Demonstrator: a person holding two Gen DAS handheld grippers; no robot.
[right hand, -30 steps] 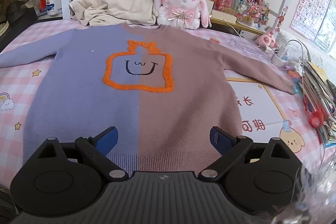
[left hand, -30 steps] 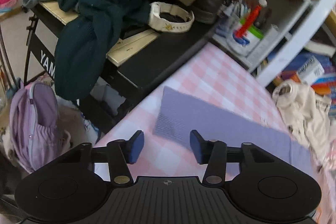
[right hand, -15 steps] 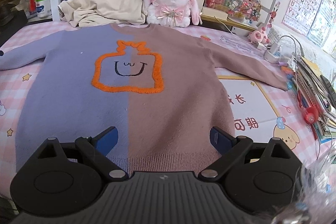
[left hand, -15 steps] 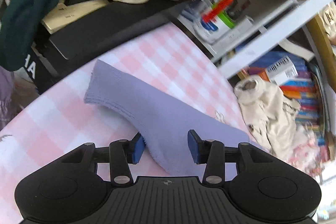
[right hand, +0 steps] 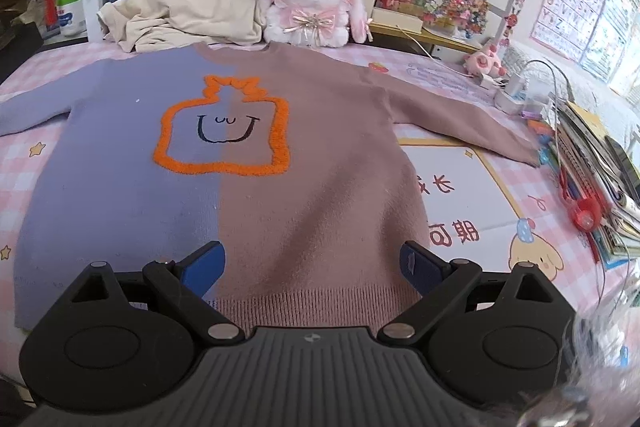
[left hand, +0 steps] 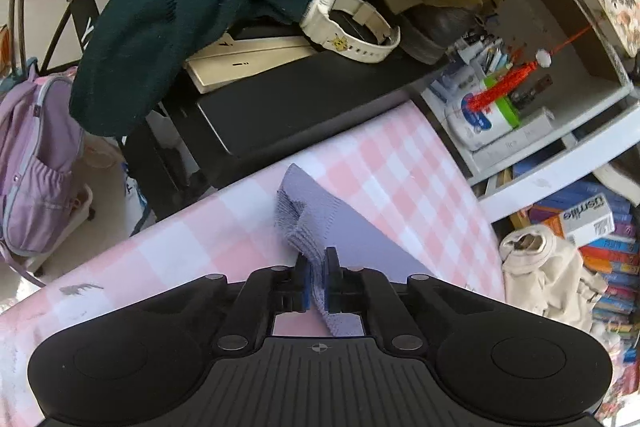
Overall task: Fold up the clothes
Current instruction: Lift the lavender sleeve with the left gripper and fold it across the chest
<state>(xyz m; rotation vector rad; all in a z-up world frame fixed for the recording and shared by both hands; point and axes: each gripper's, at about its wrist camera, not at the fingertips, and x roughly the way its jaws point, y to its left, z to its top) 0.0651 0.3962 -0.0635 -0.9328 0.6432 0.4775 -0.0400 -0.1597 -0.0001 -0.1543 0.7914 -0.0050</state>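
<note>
A sweater point(right hand: 248, 187), lilac on its left half and mauve on its right, lies flat and face up on the pink checked bed cover point(right hand: 24, 183), with an orange outline and a smile on the chest. My left gripper point(left hand: 318, 287) is shut on the lilac sleeve point(left hand: 312, 223) near its cuff, which bunches up between the fingers. My right gripper point(right hand: 312, 263) is open and empty just above the sweater's bottom hem. The mauve sleeve point(right hand: 468, 119) stretches out to the right.
A black keyboard stand point(left hand: 288, 99) piled with dark green and olive clothes and a white watch point(left hand: 352, 27) borders the bed's left edge. A cream garment point(right hand: 188, 15), a plush rabbit point(right hand: 312, 11) and bookshelves stand behind. Books and cables point(right hand: 580, 147) lie at right.
My left gripper moved onto the lilac sleeve and shut on it near the cuff, lifting the fabric into a bunch. My right gripper stayed open and edged a little forward over the hem.
</note>
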